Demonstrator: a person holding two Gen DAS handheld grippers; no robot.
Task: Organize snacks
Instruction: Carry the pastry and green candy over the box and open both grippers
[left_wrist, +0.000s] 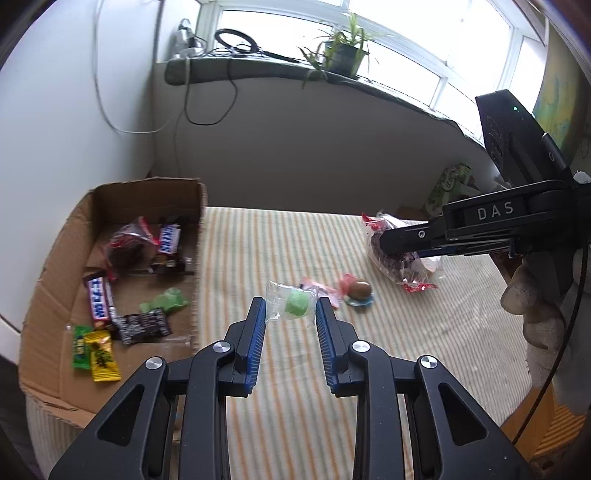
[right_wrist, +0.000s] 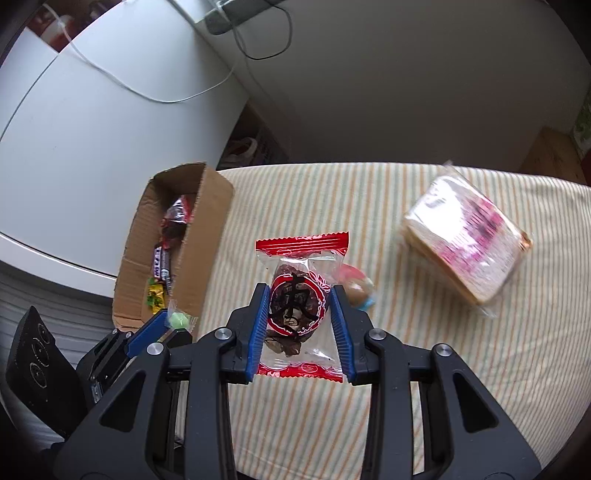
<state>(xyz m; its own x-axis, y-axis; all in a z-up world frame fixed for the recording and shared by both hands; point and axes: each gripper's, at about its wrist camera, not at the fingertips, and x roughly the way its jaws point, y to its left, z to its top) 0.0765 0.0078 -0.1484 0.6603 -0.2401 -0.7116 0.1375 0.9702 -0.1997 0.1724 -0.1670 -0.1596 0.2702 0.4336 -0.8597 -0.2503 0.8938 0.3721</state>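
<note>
Left gripper (left_wrist: 290, 308) fingers clamped on a clear wrapper with a green candy (left_wrist: 296, 305) inside, held up off the striped surface (left_wrist: 280, 413), just right of the cardboard box (left_wrist: 55, 258). Right gripper (right_wrist: 300, 308) fingers clamped on a red-edged clear packet (right_wrist: 301, 295) of dark brown snack with a red round label, also lifted above the striped cloth. In the left wrist view the right gripper comes in from the right edge, gloved hand (left_wrist: 535, 306) behind it. Box sits at the left end of the surface, open top, near wall flap folded down. Inside: another red-edged dark snack packet (left_wrist: 127, 243) at the back, a Snickers bar (left_wrist: 169, 239) beside it, a blue-and-white bar (left_wrist: 99, 302), a green wrapped piece (left_wrist: 166, 301), a dark wrapped bar (left_wrist: 144, 326), a yellow packet (left_wrist: 101, 354) and a small green packet (left_wrist: 81, 347) near the front. Still on the surface: a small round brown sweet on blue and pink wrapping (left_wrist: 360, 291), plus a small pink-red wrapper (left_wrist: 310, 286) next to it. Right wrist view shows a clear pack of biscuits or wafers with pink print (right_wrist: 465, 240) lying well to the right, blurred. Window sill at the back with a potted plant (left_wrist: 343, 55) and cables.
</note>
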